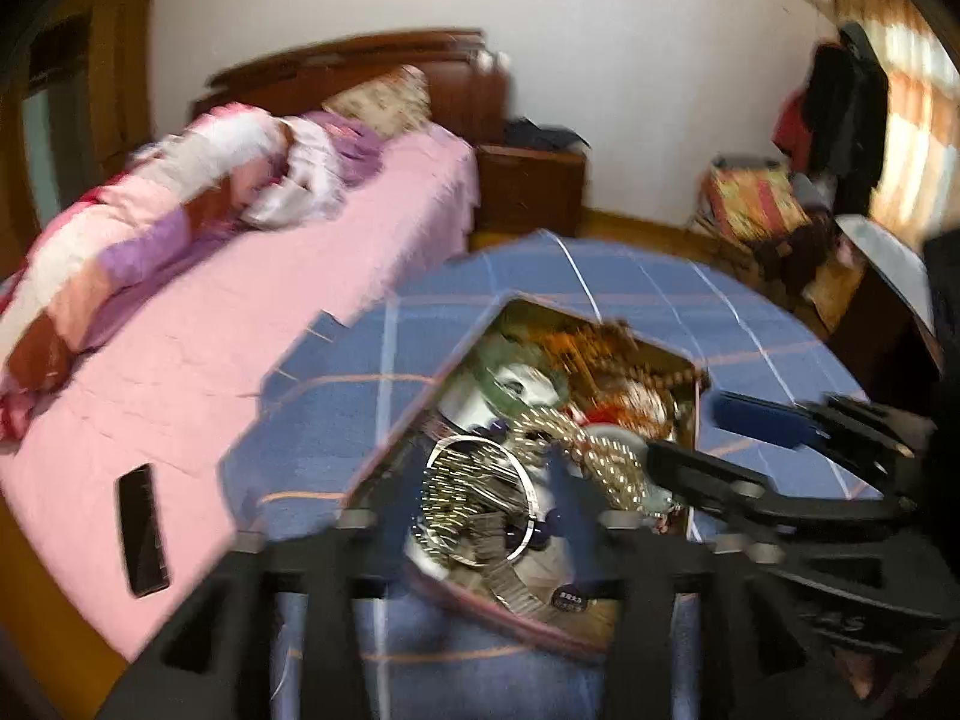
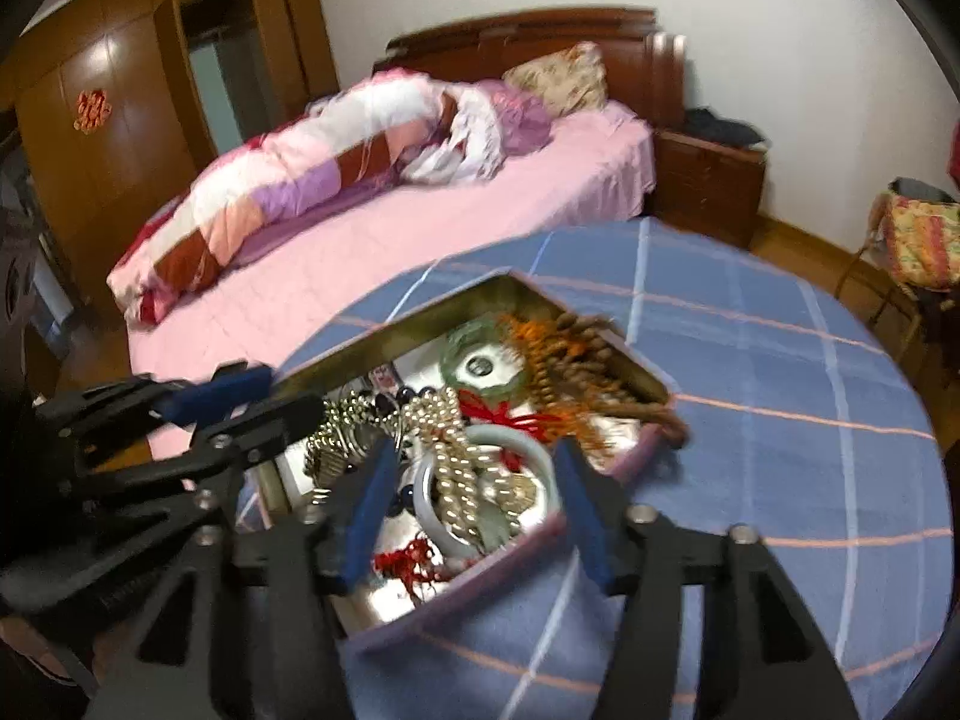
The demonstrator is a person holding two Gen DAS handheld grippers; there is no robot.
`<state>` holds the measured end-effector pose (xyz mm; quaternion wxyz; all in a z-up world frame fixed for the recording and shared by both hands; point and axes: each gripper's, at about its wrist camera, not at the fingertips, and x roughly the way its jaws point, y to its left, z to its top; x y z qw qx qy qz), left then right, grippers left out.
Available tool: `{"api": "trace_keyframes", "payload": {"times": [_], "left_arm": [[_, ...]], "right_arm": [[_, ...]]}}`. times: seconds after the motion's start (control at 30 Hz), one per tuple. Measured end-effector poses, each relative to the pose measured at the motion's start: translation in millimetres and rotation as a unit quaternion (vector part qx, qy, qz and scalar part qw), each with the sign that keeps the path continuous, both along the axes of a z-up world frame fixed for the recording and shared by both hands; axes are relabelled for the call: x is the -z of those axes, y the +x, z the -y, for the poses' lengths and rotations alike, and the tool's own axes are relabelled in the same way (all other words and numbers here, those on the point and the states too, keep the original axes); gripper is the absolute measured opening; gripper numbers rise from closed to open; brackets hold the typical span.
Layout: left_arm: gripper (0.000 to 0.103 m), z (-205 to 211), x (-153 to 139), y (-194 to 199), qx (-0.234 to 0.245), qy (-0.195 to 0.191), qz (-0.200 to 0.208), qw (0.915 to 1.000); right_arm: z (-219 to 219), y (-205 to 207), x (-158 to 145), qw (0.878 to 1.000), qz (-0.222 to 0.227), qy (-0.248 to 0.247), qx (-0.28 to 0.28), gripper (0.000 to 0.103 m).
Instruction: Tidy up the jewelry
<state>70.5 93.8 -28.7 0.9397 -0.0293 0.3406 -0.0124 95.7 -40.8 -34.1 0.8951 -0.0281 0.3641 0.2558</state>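
Both tongs — left (image 1: 474,516) & right (image 2: 474,510) — gape wide, gripping nothing, over the jewelry box (image 2: 384,330) on the counter (image 2: 780,360). Pearl strand (image 2: 456,468): limp, slippery, prob. tangles w/ neighbours — pinch a bunched loop.

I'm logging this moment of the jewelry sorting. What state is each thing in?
Left hand-held gripper: open, over the box, holding nothing.
Right hand-held gripper: open, straddling the white bangle, not pressing it.
Jewelry box: open, no lid on it, full.
White bangle: lying in the box, pearl strands across it.
Pearl strands: piled and tangled.
Green bangle: lying flat at the box's far end.
Phone: screen dark, on the bed.
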Motion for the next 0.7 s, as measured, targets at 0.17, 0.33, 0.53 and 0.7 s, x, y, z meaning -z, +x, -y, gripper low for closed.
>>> {"api": "trace_keyframes", "payload": {"times": [0.17,0.33,0.53,0.7], "left_arm": [[0.076,-7,-38,-41,-0.019,-0.015,0.058,0.998],[0.076,-6,-57,-61,-0.021,-0.011,0.08,0.9965],[0.076,-9,-63,-70,-0.026,-0.009,0.092,0.9954],[0.076,-14,-63,-70,-0.036,-0.012,0.087,0.9955]], "right_arm": [[29,-45,-29,0.999,0.04,0.005,0.015,0.062],[51,-71,-44,0.998,0.06,0.018,0.032,0.065],[54,-78,-53,0.996,0.074,0.026,0.036,0.065],[53,-82,-55,0.996,0.081,0.029,0.035,0.065]]}}
